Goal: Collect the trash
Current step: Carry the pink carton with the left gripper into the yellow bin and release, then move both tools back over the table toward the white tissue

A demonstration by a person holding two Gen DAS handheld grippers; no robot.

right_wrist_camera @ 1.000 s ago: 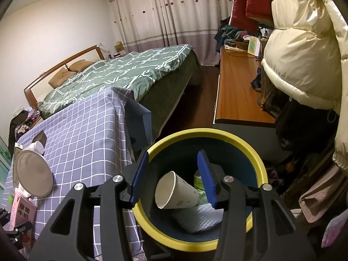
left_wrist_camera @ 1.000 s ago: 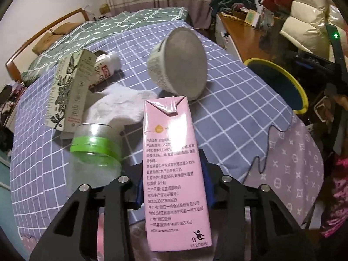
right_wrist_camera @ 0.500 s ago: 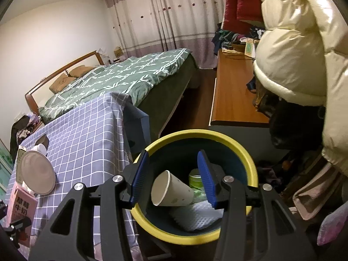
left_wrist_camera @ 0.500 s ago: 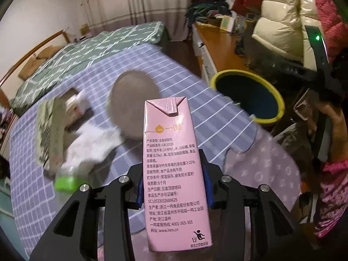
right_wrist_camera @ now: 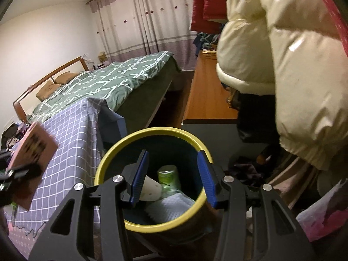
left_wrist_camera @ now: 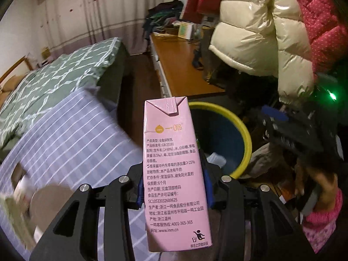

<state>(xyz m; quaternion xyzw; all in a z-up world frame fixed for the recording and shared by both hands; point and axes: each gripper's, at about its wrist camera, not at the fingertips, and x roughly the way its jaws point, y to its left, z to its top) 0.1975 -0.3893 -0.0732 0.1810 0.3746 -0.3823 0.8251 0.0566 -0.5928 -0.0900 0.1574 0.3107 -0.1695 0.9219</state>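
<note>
My left gripper (left_wrist_camera: 174, 187) is shut on an upright pink milk carton (left_wrist_camera: 174, 174), held above the edge of the checked table, just short of the yellow-rimmed blue bin (left_wrist_camera: 241, 134). The carton also shows blurred at the left of the right wrist view (right_wrist_camera: 32, 150). My right gripper (right_wrist_camera: 171, 178) is open and empty, hovering over the bin (right_wrist_camera: 113, 158). Inside the bin lie a white paper cup (right_wrist_camera: 151, 190), a green can (right_wrist_camera: 168, 175) and a white cloth (right_wrist_camera: 171, 206).
The table with the purple checked cloth (right_wrist_camera: 71, 134) stands left of the bin; a blurred bowl (left_wrist_camera: 50, 202) and box (left_wrist_camera: 15, 213) lie on it. A wooden desk (right_wrist_camera: 206, 95) and hanging puffer jackets (right_wrist_camera: 282, 65) crowd the right. A green bed (right_wrist_camera: 104, 82) lies behind.
My left gripper has lifted the pink carton off the table and swung right toward the bin. My right gripper has stayed open over the bin, slightly closer.
</note>
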